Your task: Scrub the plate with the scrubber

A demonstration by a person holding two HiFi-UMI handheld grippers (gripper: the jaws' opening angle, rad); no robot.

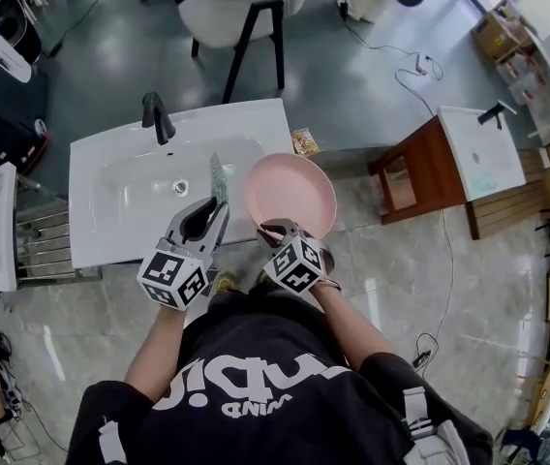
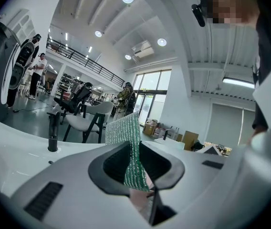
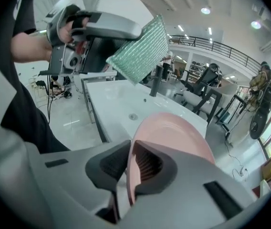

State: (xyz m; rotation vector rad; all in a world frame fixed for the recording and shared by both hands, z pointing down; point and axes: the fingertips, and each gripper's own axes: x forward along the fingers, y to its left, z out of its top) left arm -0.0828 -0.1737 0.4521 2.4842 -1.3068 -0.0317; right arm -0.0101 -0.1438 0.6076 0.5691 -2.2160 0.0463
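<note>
The pink plate (image 1: pixel 290 194) is held up above the right end of the white sink (image 1: pixel 110 197), its near rim clamped in my right gripper (image 1: pixel 277 229). In the right gripper view the plate (image 3: pixel 173 132) runs away from the jaws, which close on its edge at my right gripper (image 3: pixel 128 168). My left gripper (image 1: pixel 212 211) is shut on the green scrubber (image 1: pixel 218 178), which stands upright just left of the plate, not touching it. In the left gripper view the scrubber (image 2: pixel 126 137) rises from between the jaws of my left gripper (image 2: pixel 136 168). The right gripper view shows the scrubber (image 3: pixel 140 51) above the plate.
A black faucet (image 1: pixel 157 116) stands at the sink's back edge, with the drain (image 1: pixel 180 187) in the basin. A white chair (image 1: pixel 231 17) is behind the sink. A wooden stand with a second white basin (image 1: pixel 483 148) is to the right. A small packet (image 1: pixel 304 141) lies by the sink's right corner.
</note>
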